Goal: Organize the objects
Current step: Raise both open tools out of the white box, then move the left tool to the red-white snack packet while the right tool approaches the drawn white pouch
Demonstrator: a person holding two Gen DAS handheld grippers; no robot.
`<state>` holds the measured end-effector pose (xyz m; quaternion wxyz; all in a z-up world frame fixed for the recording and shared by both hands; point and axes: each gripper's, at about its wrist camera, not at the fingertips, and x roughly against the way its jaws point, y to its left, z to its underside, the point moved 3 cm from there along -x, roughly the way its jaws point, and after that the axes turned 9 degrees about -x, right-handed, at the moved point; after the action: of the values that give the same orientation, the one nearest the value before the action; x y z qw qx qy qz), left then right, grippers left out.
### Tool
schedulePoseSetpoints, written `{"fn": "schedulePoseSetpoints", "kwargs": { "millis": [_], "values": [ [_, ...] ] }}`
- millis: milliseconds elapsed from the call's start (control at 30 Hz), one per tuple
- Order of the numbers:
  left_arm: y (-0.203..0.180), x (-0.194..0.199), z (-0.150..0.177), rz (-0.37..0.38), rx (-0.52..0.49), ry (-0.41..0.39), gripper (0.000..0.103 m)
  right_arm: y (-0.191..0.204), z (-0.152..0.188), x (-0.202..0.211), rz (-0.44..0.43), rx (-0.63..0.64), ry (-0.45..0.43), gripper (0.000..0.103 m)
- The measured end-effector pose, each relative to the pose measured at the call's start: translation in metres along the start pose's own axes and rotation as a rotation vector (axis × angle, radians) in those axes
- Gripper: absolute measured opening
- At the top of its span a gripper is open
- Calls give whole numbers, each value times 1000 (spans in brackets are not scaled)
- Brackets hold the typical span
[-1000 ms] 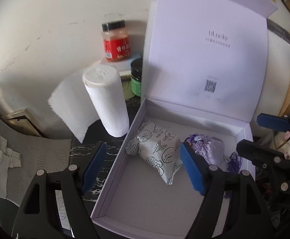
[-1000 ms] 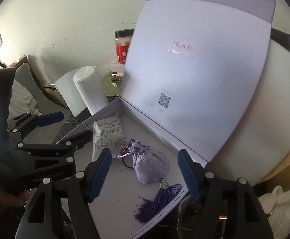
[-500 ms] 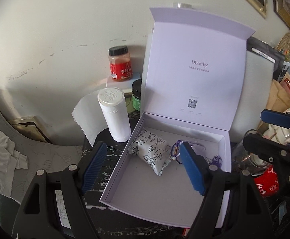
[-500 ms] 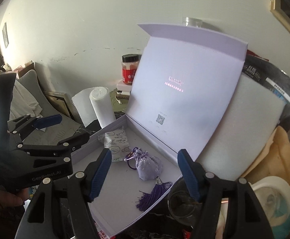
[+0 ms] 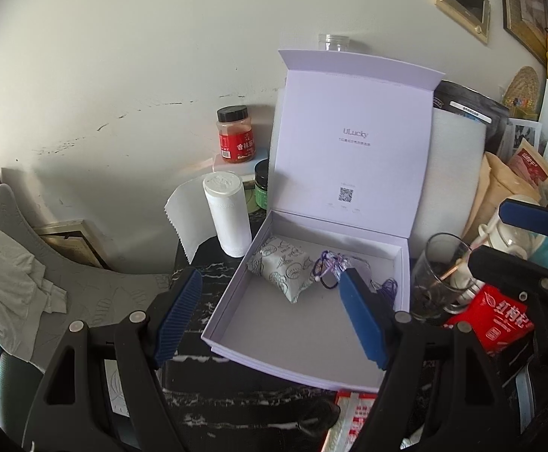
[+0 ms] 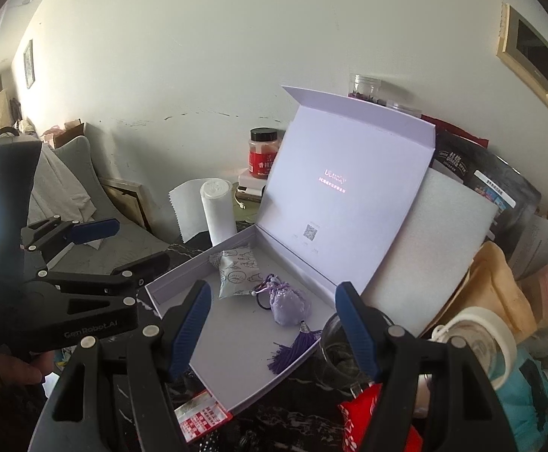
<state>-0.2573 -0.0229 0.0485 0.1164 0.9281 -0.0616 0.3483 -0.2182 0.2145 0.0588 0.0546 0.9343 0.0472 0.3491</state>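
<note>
Left gripper (image 5: 270,320) is hovering open, empty, over the box (image 5: 236,335) front-left rim. 2 items are sitting inside: patterned packet (image 5: 279,268), then purple sachet (image 6: 287,301), long axis running toward the right gripper (image 6: 274,329), also open, nearer it.

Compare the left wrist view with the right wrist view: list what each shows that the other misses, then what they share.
Only the left wrist view shows the green-labelled dark jar beside the box lid, and the right tongs from the side.

Only the right wrist view shows the purple tassel in full, and the left tongs from the side.

Both show the open lavender box, the patterned sachet, the purple pouch, the paper roll and the red-labelled jar.
</note>
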Motion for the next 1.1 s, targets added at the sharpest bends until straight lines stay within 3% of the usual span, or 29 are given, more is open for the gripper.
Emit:
{"fn": "schedulePoseSetpoints", "kwargs": {
  "millis": [400,1100],
  "values": [
    [-28,51,41,-6,-1,-8,75,9,40,36,-15,5,3,69],
    [-67,91,112,12,-9,24,75,12,115,63,-31,-9,52,69]
  ]
}}
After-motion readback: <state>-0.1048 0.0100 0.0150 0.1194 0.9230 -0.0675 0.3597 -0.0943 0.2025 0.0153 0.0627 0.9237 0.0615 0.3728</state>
